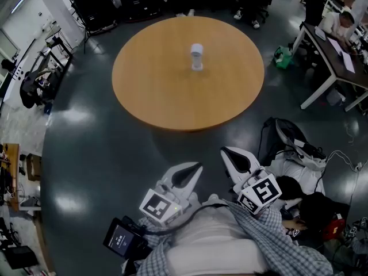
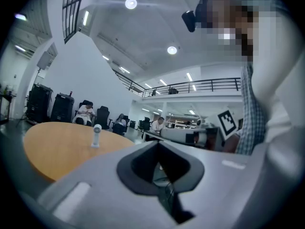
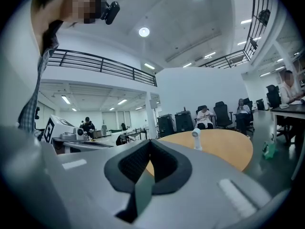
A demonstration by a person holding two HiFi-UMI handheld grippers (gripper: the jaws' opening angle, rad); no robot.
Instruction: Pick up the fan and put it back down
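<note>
L gripper [image 1: 185, 176], R gripper [image 1: 237, 158]: at 6 o'clock, close to person [image 1: 218, 240], both level, jaws closed tip-to-tip, nothing betw. Round wooden desk [image 1: 172, 99] ahead, well apart from both. White fan [image 1: 196, 57] upright near desk centre, toward 12 o'clock, untouched.

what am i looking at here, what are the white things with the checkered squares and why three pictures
There is no robot here. A person holds a white two-jaw gripper in each hand: the left gripper and the right gripper. The marker cubes are part of them. The head view comes from a camera on the person's head, looking down. The two gripper views come from cameras riding on each gripper. On the round light-brown wooden table stands a small white handheld fan, upright near the middle. Both grippers have their jaws together, hold nothing, and are well short of the table.
</note>
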